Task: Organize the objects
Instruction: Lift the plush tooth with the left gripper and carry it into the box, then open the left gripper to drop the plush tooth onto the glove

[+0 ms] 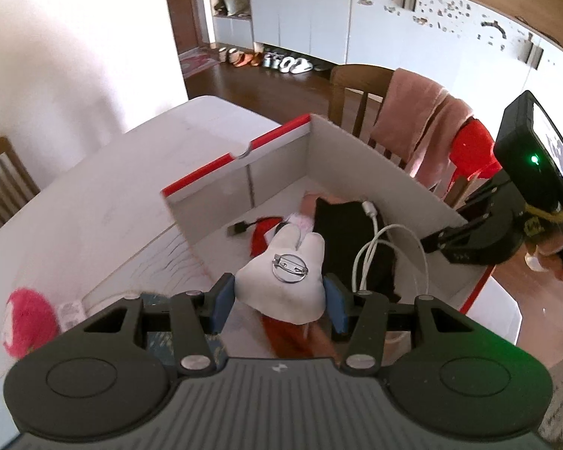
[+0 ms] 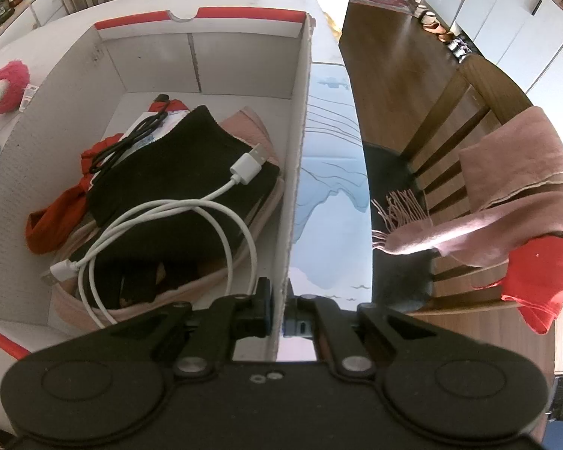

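Observation:
My left gripper (image 1: 279, 296) is shut on a white plush brooch (image 1: 281, 288), whose metal pin back faces the camera. It hangs over the near end of an open white cardboard box with a red rim (image 1: 244, 172). Inside the box lie a black cloth (image 2: 176, 172), a coiled white USB cable (image 2: 221, 195), a black cable (image 2: 131, 138), a red cloth (image 2: 56, 217) and a pink pouch (image 2: 255, 127). My right gripper (image 2: 280, 300) is shut on the box's right wall (image 2: 300, 112); in the left wrist view the right gripper (image 1: 435, 242) shows clamped on that wall.
A pink fluffy item (image 1: 26, 322) lies on the white table (image 1: 94, 195) left of the box. Wooden chairs stand around; one chair (image 2: 480, 120) on the right carries a pink scarf (image 2: 514, 187) and a red cloth (image 2: 540, 273). A blue-printed mat (image 2: 326, 187) lies under the box.

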A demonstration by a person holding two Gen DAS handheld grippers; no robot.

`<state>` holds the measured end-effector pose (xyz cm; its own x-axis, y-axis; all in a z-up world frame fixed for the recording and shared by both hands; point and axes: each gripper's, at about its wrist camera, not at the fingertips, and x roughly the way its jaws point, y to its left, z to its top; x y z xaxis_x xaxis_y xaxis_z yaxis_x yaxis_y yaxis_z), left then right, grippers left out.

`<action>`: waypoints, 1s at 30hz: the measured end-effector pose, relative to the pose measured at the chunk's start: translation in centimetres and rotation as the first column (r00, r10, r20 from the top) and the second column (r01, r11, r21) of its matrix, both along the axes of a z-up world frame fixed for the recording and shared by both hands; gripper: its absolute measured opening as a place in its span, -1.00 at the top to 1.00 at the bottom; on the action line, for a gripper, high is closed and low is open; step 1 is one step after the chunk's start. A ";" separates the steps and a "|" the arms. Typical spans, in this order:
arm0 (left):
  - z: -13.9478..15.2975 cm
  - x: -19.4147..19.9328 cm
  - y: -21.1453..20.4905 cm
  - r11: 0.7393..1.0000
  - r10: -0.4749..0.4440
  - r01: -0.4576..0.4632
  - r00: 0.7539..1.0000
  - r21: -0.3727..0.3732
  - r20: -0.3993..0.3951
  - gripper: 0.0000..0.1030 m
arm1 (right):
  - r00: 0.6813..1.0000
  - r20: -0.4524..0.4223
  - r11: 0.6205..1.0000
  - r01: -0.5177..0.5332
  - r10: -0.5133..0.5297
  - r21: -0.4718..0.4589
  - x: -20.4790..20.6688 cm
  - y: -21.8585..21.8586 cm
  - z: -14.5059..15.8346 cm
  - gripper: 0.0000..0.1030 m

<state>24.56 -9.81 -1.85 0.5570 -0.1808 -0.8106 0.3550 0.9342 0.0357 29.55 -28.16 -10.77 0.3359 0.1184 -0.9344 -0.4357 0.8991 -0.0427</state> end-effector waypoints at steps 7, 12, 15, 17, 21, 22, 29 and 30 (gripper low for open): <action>-1.6 2.8 -2.7 0.998 -0.033 0.033 0.999 0.049 -0.003 0.03 | 1.000 0.000 1.000 -0.008 0.008 0.001 0.0 0.0 0.0 0.94; -3.3 5.0 -4.0 0.997 -0.020 0.022 1.000 0.078 -0.023 0.03 | 1.000 -0.005 1.000 -0.009 0.009 0.006 0.1 -0.1 0.0 0.94; -4.5 6.1 -4.8 0.995 -0.023 0.027 0.999 0.094 -0.044 0.03 | 1.000 -0.012 1.000 -0.007 0.007 0.013 0.2 -0.2 0.0 0.95; -5.1 6.6 -5.5 0.994 -0.036 0.042 0.998 0.105 -0.053 0.02 | 1.000 -0.014 1.000 -0.006 0.007 0.015 0.3 -0.3 -0.1 0.95; -6.5 7.2 -6.6 0.987 -0.063 0.073 0.995 0.142 -0.073 0.03 | 1.000 -0.014 1.000 -0.004 0.004 0.017 0.4 -0.4 -0.2 0.95; -6.8 7.3 -6.8 0.986 -0.068 0.079 0.995 0.149 -0.078 0.03 | 1.000 -0.015 1.000 -0.004 0.004 0.017 0.4 -0.4 -0.2 0.95; -8.3 7.9 -7.5 0.982 -0.081 0.097 0.991 0.164 -0.104 0.02 | 1.000 -0.016 1.000 0.000 0.001 0.018 0.4 -0.4 -0.3 0.95; -8.4 8.0 -7.5 0.982 -0.078 0.096 0.991 0.163 -0.111 0.02 | 1.000 -0.017 1.000 0.000 0.000 0.019 0.4 -0.4 -0.3 0.95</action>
